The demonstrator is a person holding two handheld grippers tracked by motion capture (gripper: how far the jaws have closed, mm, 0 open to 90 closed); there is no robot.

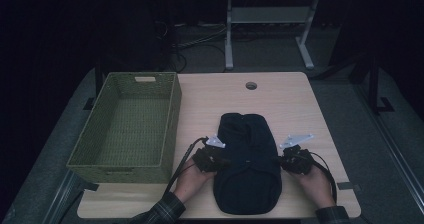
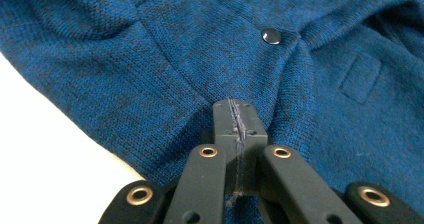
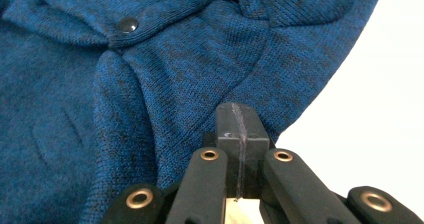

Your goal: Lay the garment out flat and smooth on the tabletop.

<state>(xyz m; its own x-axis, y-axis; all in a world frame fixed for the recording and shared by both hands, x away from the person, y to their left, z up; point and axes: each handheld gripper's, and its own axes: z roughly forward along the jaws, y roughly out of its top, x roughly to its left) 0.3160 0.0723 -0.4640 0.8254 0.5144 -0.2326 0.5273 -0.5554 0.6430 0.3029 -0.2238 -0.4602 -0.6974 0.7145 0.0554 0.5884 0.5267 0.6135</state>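
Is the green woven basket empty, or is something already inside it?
Empty. The high view shows the basket with a bare woven bottom; the blue garment lies beside it on the table.

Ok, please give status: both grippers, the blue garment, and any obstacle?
Left gripper shut, right gripper shut, each at a garment edge. Blue knit garment folded on table. Green basket left; nothing between.

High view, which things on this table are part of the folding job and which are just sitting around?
In the job:
- blue knit garment, folded on the table
- left hand-held gripper, shut on its left edge
- right hand-held gripper, shut on its right edge

Just about:
- green basket, nothing visible inside it
- hole in the tabletop
- second table's legs behind
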